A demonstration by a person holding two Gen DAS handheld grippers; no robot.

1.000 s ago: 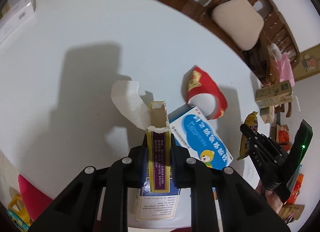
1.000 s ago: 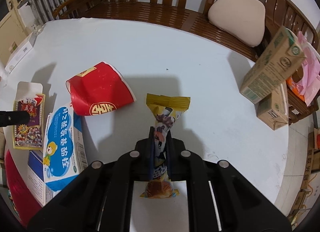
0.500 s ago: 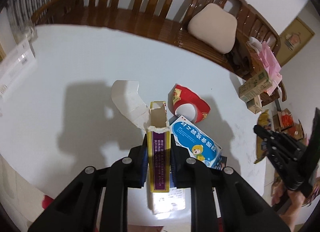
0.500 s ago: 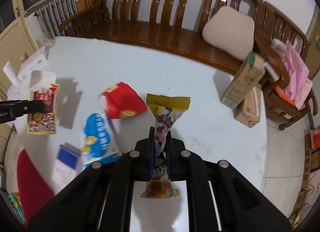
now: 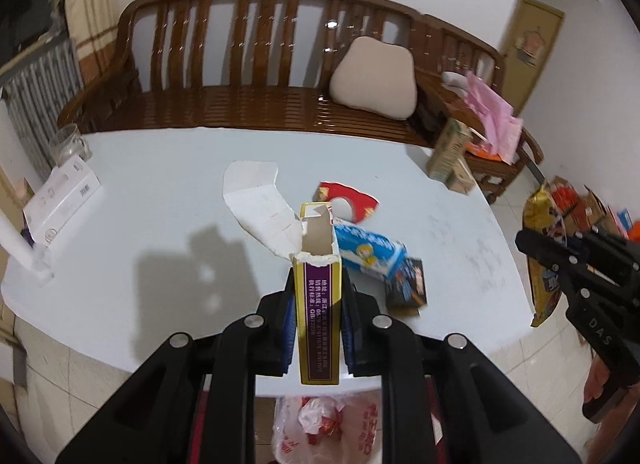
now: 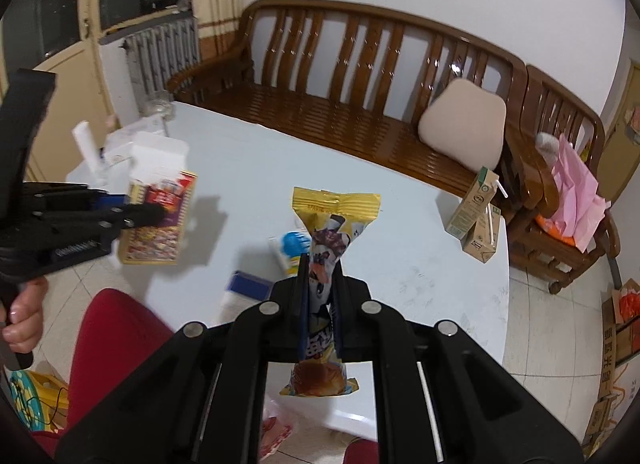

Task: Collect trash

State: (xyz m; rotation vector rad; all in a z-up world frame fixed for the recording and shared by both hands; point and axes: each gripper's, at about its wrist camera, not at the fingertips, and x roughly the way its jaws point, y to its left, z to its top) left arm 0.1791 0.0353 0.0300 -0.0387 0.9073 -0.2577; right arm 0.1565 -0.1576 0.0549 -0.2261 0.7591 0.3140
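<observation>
My left gripper [image 5: 319, 286] is shut on a yellow and purple carton [image 5: 318, 336] with a torn-open top and a white flap; it hangs above the near edge of the white table [image 5: 160, 192]. My right gripper [image 6: 320, 276] is shut on a yellow snack wrapper [image 6: 334, 220], held upright over the table's near side. Each gripper shows in the other view: the left gripper [image 6: 156, 213] with its carton [image 6: 160, 232], the right gripper [image 5: 528, 242] with the wrapper [image 5: 540, 220]. A red paper piece [image 5: 352, 204], a blue and white box [image 5: 368, 250] and a small dark box [image 5: 406, 284] lie on the table.
Two milk cartons [image 6: 474, 204] stand at the table's right edge, a white box [image 5: 60, 196] at its left. A white plastic bag [image 5: 320, 424] with wrappers sits below the near edge, beside something red [image 6: 116, 336]. A wooden bench [image 5: 240, 104] with a cushion lies behind.
Both grippers have risen and pulled back from the table, each still holding its item. The table items now look smaller, and the bench, floor and bag have come into view.
</observation>
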